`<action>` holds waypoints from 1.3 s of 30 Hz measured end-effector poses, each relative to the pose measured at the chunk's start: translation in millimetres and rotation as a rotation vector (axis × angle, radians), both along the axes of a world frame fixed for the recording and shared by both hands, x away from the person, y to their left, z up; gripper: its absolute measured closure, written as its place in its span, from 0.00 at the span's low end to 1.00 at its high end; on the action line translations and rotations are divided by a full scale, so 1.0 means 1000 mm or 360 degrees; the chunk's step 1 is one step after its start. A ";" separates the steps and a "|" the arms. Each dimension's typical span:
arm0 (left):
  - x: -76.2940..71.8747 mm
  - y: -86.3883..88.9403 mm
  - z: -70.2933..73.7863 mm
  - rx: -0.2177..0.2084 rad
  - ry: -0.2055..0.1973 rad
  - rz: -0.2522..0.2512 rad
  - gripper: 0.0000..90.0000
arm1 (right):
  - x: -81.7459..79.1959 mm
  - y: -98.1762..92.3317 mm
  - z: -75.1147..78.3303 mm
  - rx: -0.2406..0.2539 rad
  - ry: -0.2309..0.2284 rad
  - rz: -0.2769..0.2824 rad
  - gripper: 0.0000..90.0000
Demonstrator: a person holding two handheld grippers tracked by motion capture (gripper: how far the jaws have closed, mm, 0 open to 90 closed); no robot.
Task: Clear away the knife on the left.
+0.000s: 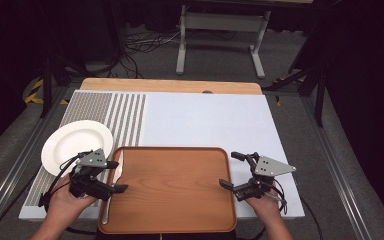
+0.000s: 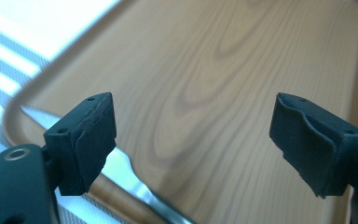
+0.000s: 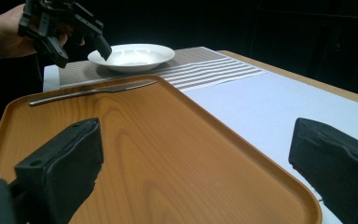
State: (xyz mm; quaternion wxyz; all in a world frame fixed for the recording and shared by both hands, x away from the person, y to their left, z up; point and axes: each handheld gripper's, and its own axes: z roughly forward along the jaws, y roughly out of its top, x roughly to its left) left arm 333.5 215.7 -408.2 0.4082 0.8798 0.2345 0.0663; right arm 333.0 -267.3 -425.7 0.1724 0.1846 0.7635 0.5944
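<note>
A brown wooden tray (image 1: 175,185) lies at the near middle of the table. A silver knife (image 1: 113,187) rests along the tray's left rim, and a white plate (image 1: 75,142) sits just left of the tray's far corner. My left gripper (image 1: 118,176) hovers open over the tray's left edge, right above the knife (image 2: 137,182), with nothing between its jaws. My right gripper (image 1: 228,170) stands open at the tray's right edge, also holding nothing. In the right gripper view, the knife (image 3: 93,91), the plate (image 3: 131,56) and the left gripper (image 3: 81,51) lie across the tray (image 3: 135,140).
A pale placemat (image 1: 205,120) with a grey striped band (image 1: 125,117) at its left covers the wooden table (image 1: 170,86). Beyond the table are a white frame stand (image 1: 220,30) and cables on the floor. Metal rails run along both sides of the table.
</note>
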 end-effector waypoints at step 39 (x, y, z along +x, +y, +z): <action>-0.006 0.048 -0.058 -0.0650 -0.0502 0.0071 0.01 | 0.002 -0.011 -0.006 0.0006 -0.0010 -0.0106 0.04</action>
